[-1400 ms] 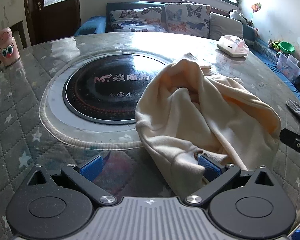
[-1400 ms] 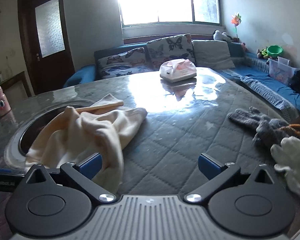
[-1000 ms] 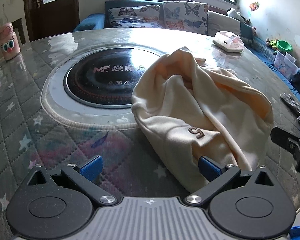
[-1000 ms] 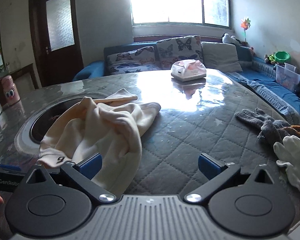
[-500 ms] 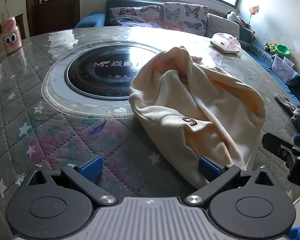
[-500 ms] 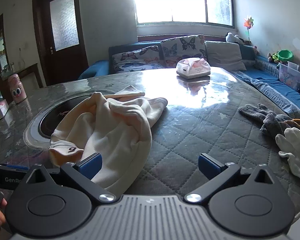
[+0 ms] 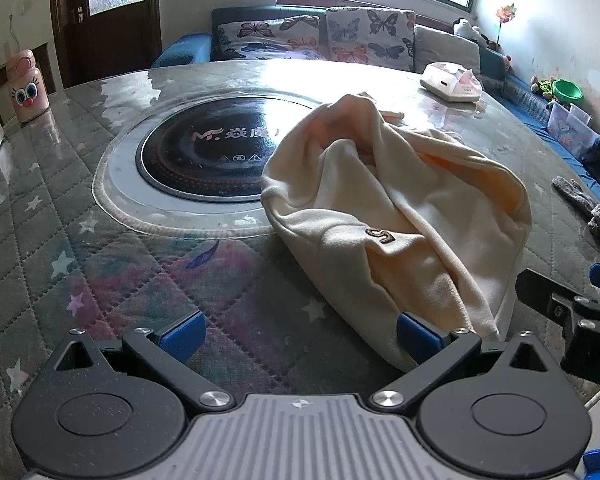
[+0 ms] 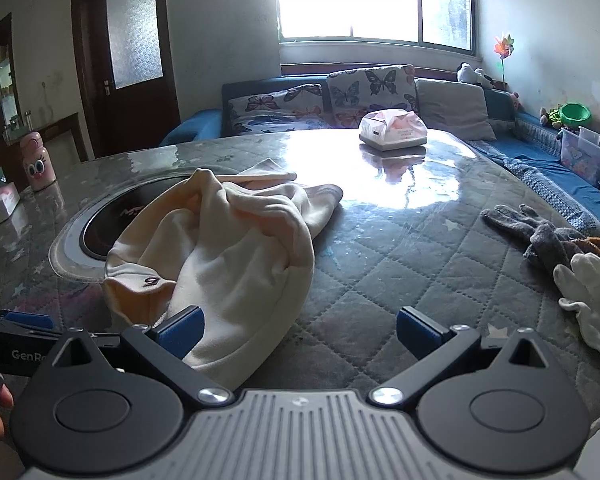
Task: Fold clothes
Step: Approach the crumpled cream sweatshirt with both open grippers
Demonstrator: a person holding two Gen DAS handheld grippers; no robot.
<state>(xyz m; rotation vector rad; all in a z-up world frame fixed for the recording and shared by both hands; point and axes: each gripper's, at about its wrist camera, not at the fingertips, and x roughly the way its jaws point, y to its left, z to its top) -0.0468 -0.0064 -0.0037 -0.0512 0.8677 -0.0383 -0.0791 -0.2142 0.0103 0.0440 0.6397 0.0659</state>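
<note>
While both tongs gape empty, cream garment (image 7: 400, 216) shows "5" — hob (image 7: 204, 156) reads "MF".

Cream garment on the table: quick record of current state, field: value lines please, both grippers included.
garment: cream garment, crumpled in a heap, unfolded
position: on quilted table, far edge overlapping the round black cooktop
marking: dark embroidered mark near the front hem
left gripper: open, holding nothing
right gripper: open, holding nothing
nearby: grey gloves, white glove, tissue box
</note>
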